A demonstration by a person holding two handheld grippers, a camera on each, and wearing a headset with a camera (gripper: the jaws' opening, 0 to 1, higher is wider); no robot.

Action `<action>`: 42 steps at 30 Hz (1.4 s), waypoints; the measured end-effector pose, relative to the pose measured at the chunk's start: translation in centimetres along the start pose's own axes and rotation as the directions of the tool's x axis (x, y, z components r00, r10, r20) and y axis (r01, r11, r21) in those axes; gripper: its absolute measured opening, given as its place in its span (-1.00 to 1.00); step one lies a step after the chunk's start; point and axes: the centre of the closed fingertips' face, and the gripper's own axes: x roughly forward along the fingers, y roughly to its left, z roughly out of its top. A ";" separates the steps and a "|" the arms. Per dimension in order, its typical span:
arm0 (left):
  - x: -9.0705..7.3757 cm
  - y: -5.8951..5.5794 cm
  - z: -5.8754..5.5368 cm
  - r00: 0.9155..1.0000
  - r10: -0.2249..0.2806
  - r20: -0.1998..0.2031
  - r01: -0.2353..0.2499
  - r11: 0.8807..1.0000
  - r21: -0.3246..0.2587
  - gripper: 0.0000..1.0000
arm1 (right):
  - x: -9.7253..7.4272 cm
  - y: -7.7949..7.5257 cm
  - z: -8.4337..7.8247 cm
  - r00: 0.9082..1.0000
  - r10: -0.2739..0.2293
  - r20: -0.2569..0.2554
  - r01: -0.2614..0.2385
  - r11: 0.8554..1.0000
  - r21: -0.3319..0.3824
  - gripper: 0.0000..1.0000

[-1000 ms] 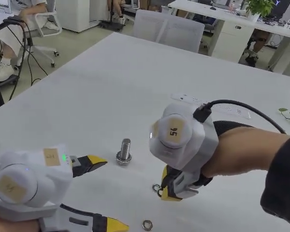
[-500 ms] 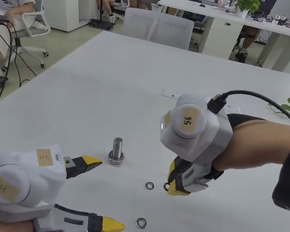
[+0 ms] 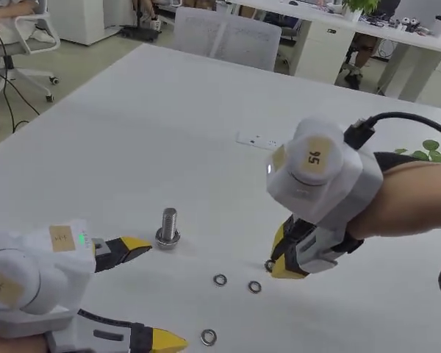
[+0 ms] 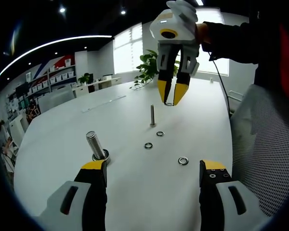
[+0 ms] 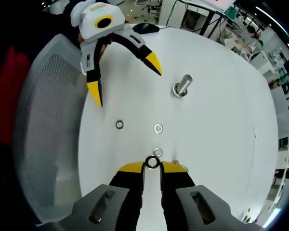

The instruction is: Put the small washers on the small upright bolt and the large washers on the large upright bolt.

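Right claw [image 5: 152,167] is pinching one washer [image 5: 152,162] by its outer rim. The jaws are standing nearly together and the hole is showing free between the yellow tips. In the left gripper view this claw is pointing down at the desk [image 3: 132,132], with the small upright bolt [image 4: 152,115] standing just below and beyond its tips.

Left claw [image 4: 154,166] is gaping wide and carrying nothing. The large upright bolt [image 3: 167,226] is standing just ahead of one of its tips. Three loose washers [image 4: 148,145] are lying flat between the two claws.

Handling, as a judgement: the washer is looking thin, stiff, light and smooth, so it is likely slippery. A rim-to-rim hold across the diameter is keeping the bore open for the bolt tip. A ring held only at two edge points is liable to swivel or pop out if nudged against the thread. The flat ones are offering only their edges, so the tips should be straddling the rim.
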 end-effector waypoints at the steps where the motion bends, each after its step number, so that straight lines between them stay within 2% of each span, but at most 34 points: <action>1: 0.1 0.0 0.0 1.000 -0.003 -0.001 0.003 1.000 0.001 0.57 | -0.1 -0.1 -0.1 1.000 -0.003 -0.001 0.003 1.000 0.004 -0.73; 13: 0.6 -0.2 -0.1 1.000 -0.021 0.005 0.021 1.000 -0.003 0.56 | -1.6 -2.4 -1.5 0.999 -0.051 -0.002 0.051 0.997 0.058 -0.73; 25: 0.6 -0.3 -0.4 0.999 -0.033 0.007 0.033 0.999 -0.012 0.55 | -2.2 -3.6 -1.5 0.997 -0.071 -0.013 0.071 0.995 0.063 -0.73; 32: 0.5 -0.1 -0.6 0.999 -0.032 0.006 0.032 0.999 -0.018 0.55 | -1.7 -4.3 -1.5 0.998 -0.056 -0.034 0.058 0.997 0.051 -0.73; 35: 0.5 -0.1 -0.6 1.000 -0.030 0.008 0.030 0.999 -0.022 0.54 | -1.0 -4.6 -1.7 0.998 -0.044 -0.054 0.047 0.998 0.040 -0.73; 42: 0.4 -0.1 -0.8 1.000 -0.027 0.007 0.027 0.999 -0.028 0.54 | 0.1 -4.7 -1.5 0.998 -0.016 -0.062 0.018 0.999 0.037 -0.73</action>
